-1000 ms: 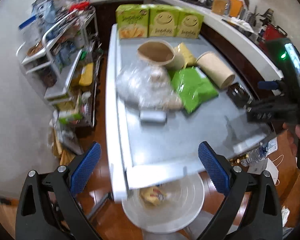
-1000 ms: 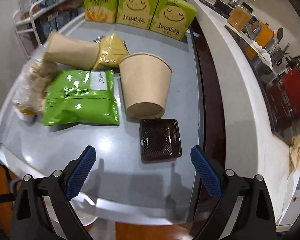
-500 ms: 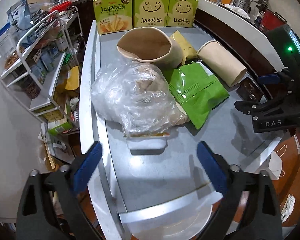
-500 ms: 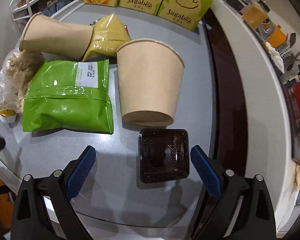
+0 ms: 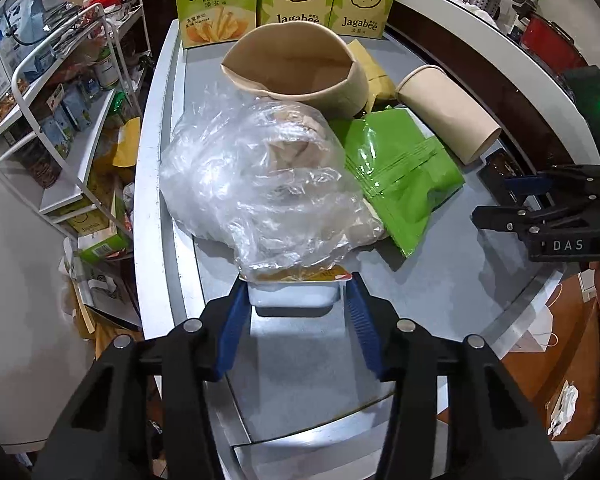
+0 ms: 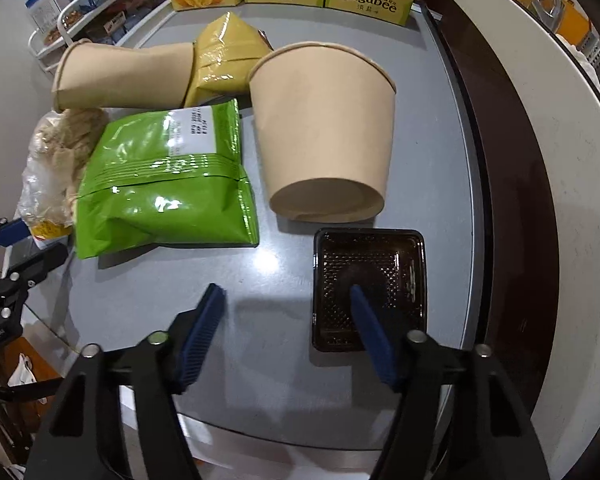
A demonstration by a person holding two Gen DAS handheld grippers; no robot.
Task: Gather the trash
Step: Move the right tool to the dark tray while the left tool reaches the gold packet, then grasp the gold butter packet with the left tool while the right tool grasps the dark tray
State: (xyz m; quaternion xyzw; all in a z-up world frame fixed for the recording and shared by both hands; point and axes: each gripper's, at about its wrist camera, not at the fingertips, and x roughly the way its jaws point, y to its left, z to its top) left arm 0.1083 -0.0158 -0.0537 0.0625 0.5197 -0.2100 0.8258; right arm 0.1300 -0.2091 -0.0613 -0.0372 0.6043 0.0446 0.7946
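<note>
Grey tabletop fills both views. At the left of the left wrist view stands a white wire rack crowded with packets. In the lower centre, the left gripper has just closed its blue pads on the two sides of a small white plastic tub with a yellow lid, which sits at the table's near edge, partly under a crumpled clear plastic bag (brown paper shows inside it). Right of the bag lie a green foil snack pouch, a dented brown paper bowl and a brown paper cup on its side. Three green Jagabee boxes line the upper edge.

In the right wrist view, the right gripper has also just narrowed; its right pad lies over a black square plastic tray at lower right, its left pad over bare table, and I cannot tell whether the tray is pinched.
</note>
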